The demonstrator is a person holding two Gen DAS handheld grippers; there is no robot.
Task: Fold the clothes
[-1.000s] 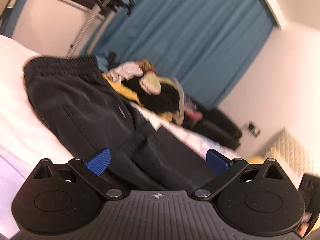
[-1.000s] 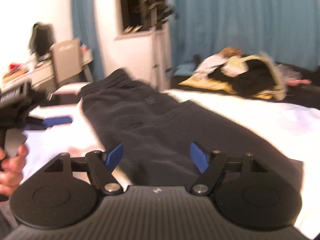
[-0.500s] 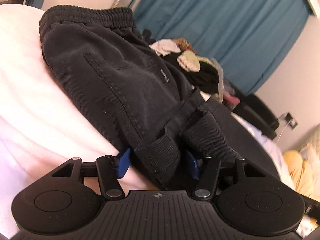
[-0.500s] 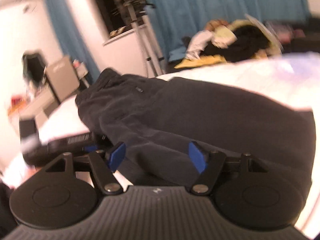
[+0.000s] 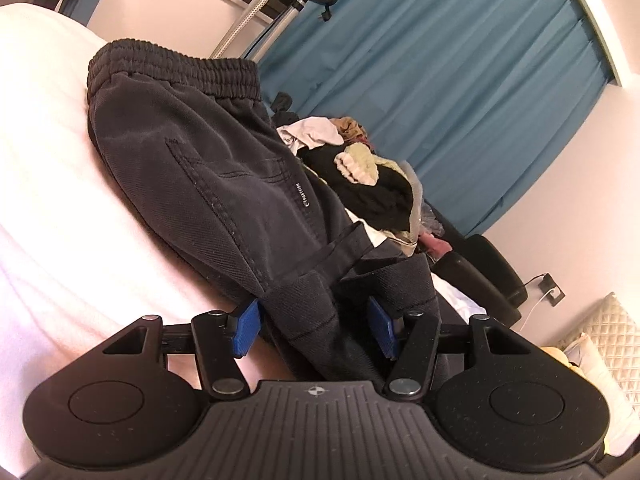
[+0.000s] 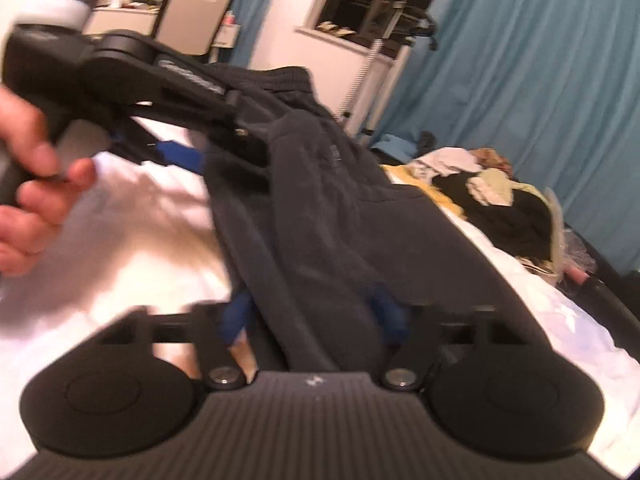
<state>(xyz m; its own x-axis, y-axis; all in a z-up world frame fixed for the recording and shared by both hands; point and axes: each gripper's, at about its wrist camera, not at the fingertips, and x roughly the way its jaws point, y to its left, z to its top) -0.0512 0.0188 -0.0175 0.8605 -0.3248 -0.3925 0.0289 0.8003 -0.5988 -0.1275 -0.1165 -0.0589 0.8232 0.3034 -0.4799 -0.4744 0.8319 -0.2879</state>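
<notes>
Where teal curtains [image 5: 460, 92] hang, white bed [image 5: 60, 200]

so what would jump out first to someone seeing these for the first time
The dark trousers stretched across the white bed, bunched fabric pinched in both the left gripper and right gripper. Behind them, a heap of clothes lies before the teal curtain.

White bed [image 5: 60, 208] in the foreground. Behind the bed, blue curtains [image 5: 460, 92] cover the wall. Against the curtains' foot, beside the bed, a heap of mixed laundry [image 5: 368, 176]. Left of the curtains, a dark window [image 6: 360, 4] fronted by a metal stand [image 5: 280, 4]; further left, a cluttered desk [image 6: 120, 16].
</notes>
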